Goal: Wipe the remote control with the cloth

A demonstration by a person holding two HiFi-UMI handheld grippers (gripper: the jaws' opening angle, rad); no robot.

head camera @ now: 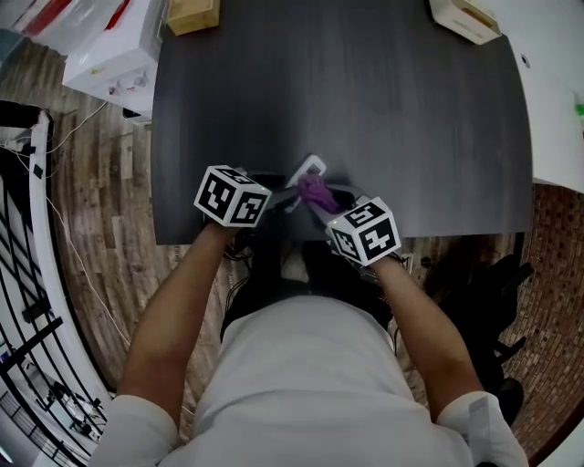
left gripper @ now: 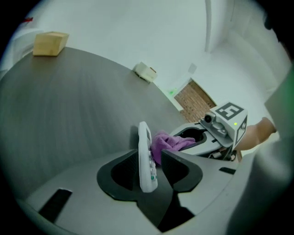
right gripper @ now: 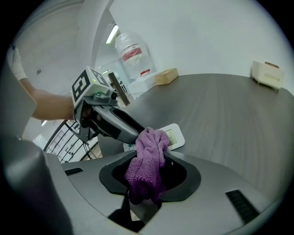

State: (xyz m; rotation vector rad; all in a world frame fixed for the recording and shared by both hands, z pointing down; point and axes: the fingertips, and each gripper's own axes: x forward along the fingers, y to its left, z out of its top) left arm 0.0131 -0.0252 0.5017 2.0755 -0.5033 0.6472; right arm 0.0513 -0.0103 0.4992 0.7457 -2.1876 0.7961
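cloth [right gripper: 146,167] purple, fuzzy looped pile; remote [left gripper: 146,160] smooth white plastic, slight gloss; table [head camera: 365,109] matt dark woodgrain; 11 o'clock block [head camera: 192,14] matt tan

Lab-like workroom (dark table [head camera: 365,109], boxes [head camera: 114,59], wood floor [head camera: 100,182])

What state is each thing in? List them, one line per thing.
remote control: on edge between the left tool's jaws, not pinched.
cloth: bunched up, clamped in the right tool.
left tool: open, jaws on either side of the remote control.
right tool: shut on the cloth.
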